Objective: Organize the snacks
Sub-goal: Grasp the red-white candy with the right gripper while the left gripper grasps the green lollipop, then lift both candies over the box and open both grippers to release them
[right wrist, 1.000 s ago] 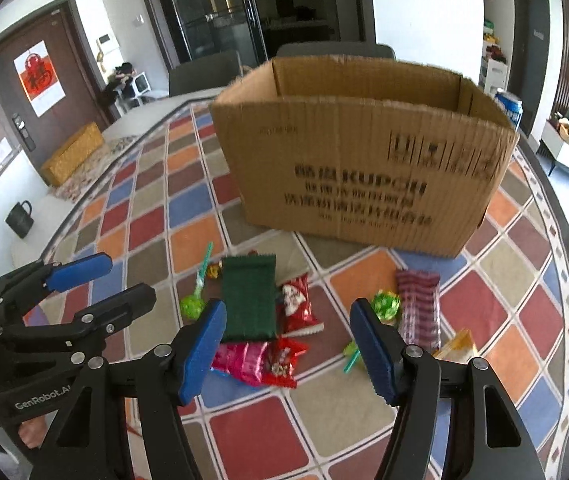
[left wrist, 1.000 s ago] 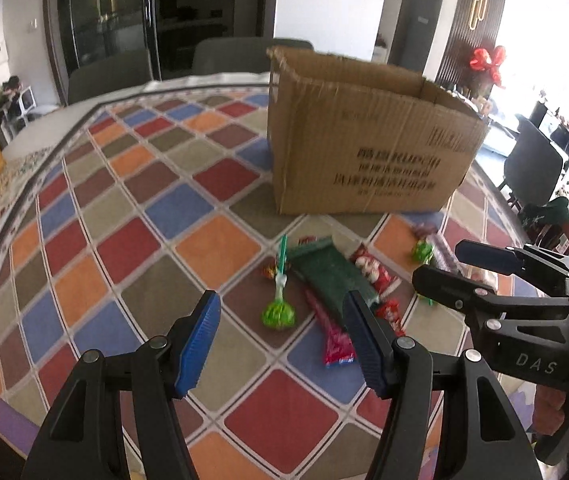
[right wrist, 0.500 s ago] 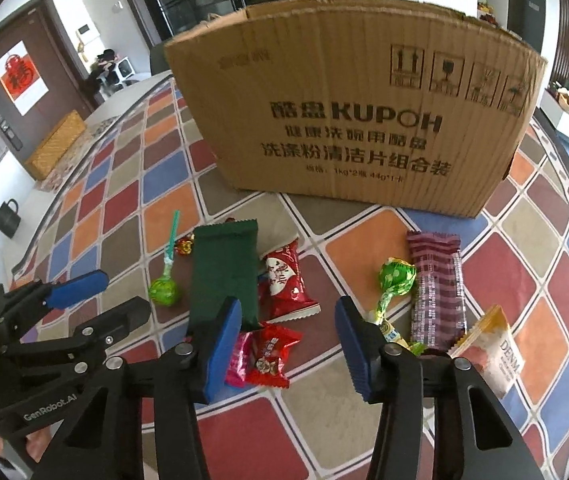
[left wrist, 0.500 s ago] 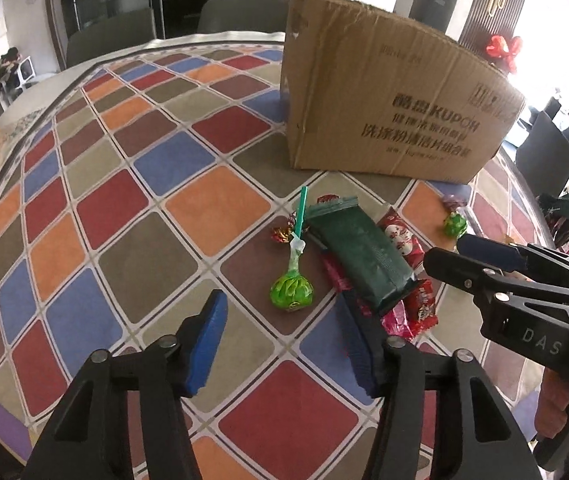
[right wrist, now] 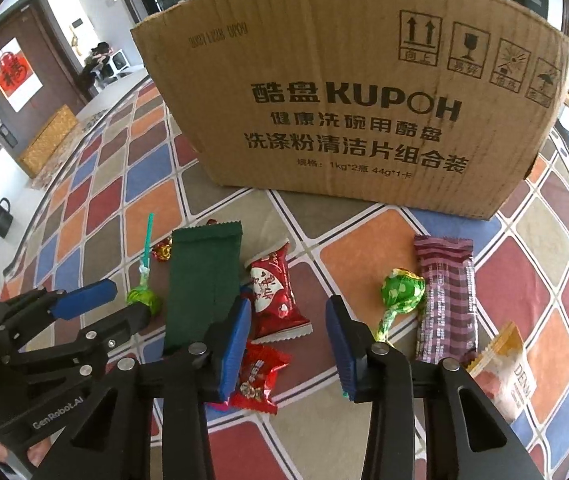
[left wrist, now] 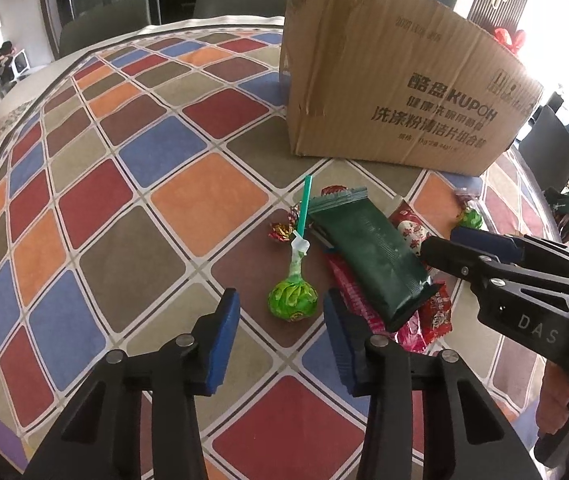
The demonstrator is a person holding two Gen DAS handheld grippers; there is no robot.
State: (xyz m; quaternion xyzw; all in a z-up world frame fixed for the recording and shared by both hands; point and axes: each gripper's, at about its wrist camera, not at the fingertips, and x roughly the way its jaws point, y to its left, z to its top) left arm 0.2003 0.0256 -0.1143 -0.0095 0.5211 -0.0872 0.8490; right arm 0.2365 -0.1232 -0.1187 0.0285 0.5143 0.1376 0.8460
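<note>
Snacks lie on the chequered tablecloth in front of a cardboard box point(left wrist: 396, 92), also in the right wrist view point(right wrist: 356, 112). My left gripper point(left wrist: 282, 320) is open, its fingertips just short of a green lollipop point(left wrist: 293, 300) with a teal stick. A dark green packet point(left wrist: 368, 260) lies to its right over a pink wrapper. My right gripper point(right wrist: 288, 324) is open, low over a red heart candy point(right wrist: 276, 296) and a small red candy point(right wrist: 258, 376). A second green lollipop point(right wrist: 400, 292), a purple striped bar point(right wrist: 446, 300) and an orange packet point(right wrist: 504, 376) lie to the right.
The dark green packet point(right wrist: 204, 280) lies between the two grippers. A small gold-red sweet point(left wrist: 280, 232) sits by the lollipop stick. Chairs stand behind the table. The tablecloth point(left wrist: 104, 200) stretches bare to the left.
Both grippers have moved down and forward towards the snacks. The left one now sits just before the green lollipop, the right one over the red candies. Both jaws have narrowed somewhat but stay open.
</note>
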